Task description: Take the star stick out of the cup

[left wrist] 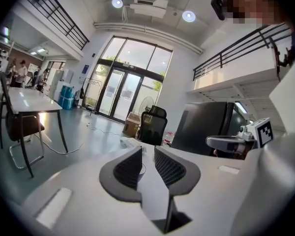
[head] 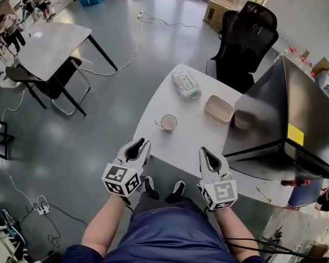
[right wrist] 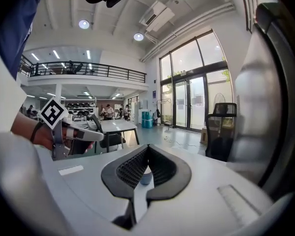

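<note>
A white cup (head: 168, 123) with a handle stands near the left edge of the white table (head: 192, 141). Its inside looks pale, and no star stick shows in it in any view. My left gripper (head: 138, 143) hovers at the table's near edge just short of the cup, its jaws a narrow gap apart and empty (left wrist: 147, 150). Level with it to the right, my right gripper (head: 205, 152) is shut with its tips touching (right wrist: 147, 147). In the right gripper view, part of the cup (right wrist: 145, 177) peeks from behind the jaws.
A pack of wipes (head: 185, 85) and a shallow tan dish (head: 219, 108) lie farther back on the table. A big black box-like appliance (head: 285, 119) fills the table's right side. Beyond are a black office chair (head: 244, 37), a second table (head: 55, 40) and floor cables.
</note>
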A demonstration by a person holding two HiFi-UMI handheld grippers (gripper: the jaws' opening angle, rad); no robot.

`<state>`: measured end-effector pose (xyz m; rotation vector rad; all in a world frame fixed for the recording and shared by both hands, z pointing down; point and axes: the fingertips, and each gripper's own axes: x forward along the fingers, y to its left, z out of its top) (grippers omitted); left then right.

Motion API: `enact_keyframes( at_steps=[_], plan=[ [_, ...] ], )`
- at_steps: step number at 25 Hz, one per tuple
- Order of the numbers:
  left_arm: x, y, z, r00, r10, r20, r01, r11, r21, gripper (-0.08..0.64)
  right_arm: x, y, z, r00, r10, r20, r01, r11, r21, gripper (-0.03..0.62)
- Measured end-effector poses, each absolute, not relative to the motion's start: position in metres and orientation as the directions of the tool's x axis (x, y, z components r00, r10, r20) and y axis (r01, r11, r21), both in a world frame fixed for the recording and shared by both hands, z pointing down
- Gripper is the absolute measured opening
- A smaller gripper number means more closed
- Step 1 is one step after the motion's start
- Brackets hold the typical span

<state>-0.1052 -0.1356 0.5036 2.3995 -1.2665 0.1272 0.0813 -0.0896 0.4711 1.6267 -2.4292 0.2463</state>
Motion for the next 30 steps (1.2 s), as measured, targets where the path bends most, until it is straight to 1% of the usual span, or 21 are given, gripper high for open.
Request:
enact_keyframes(
  at_steps=[6, 13, 22, 26, 30],
  plan=[
    [-0.084, -0.165, 0.534, 0.650, -0.682, 0.335, -0.760, -0.581, 0.291, 0.083, 0.098, -0.079, 0.474, -0.231, -0.927, 0.295, -0.971, 0.238, -0.015, 0.008],
    [-0.063, -0.185, 0.581, 0.666, -0.603, 0.439, -0.740, -0.609, 0.286, 0.083, 0.113, -0.069, 0.478, -0.133, -0.940, 0.315, -0.991, 0.133, -0.020, 0.008],
    [-0.041, -0.200, 0.636, 0.629, -0.545, 0.554, -0.754, -0.601, 0.264, 0.083, 0.129, -0.065, 0.482, -0.081, -0.940, 0.331, -0.996, 0.084, -0.005, 0.007],
    [-0.040, -0.206, 0.656, 0.595, -0.535, 0.600, -0.787, -0.539, 0.300, 0.083, 0.139, -0.062, 0.487, -0.057, -0.942, 0.332, -0.998, 0.056, -0.013, 0.007],
    [-0.034, -0.210, 0.664, 0.595, -0.522, 0.611, -0.791, -0.513, 0.332, 0.083, 0.145, -0.062, 0.492, -0.046, -0.938, 0.343, -0.999, 0.043, -0.016, 0.007]
  ],
)
